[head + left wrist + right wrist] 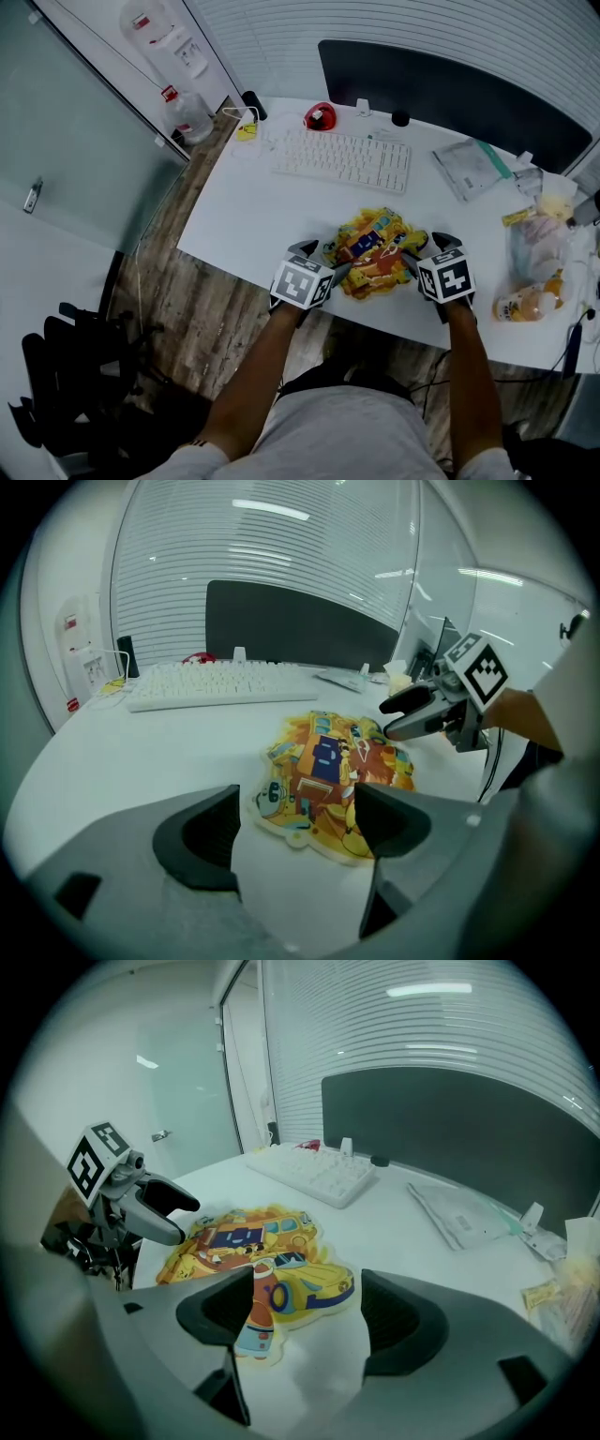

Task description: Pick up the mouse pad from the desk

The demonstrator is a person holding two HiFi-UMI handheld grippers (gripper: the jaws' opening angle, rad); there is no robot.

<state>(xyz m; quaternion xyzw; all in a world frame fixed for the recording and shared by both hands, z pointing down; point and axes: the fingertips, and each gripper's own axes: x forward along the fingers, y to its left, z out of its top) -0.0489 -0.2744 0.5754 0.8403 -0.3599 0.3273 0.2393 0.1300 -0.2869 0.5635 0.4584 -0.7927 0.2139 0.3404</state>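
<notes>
The mouse pad is a flat, cartoon-shaped piece in yellow, orange and blue, lying on the white desk near its front edge. My left gripper stands open at the pad's left edge, the pad lying just ahead of its jaws, with only bare desk between them. My right gripper stands open at the pad's right edge, and the pad's near tip reaches between its jaws, untouched by the pads. Each gripper shows in the other's view: the right gripper and the left gripper.
A white keyboard lies behind the pad, with a red object and a dark screen panel beyond it. Plastic bags and packaged snacks crowd the desk's right end. The desk's front edge runs just below my grippers.
</notes>
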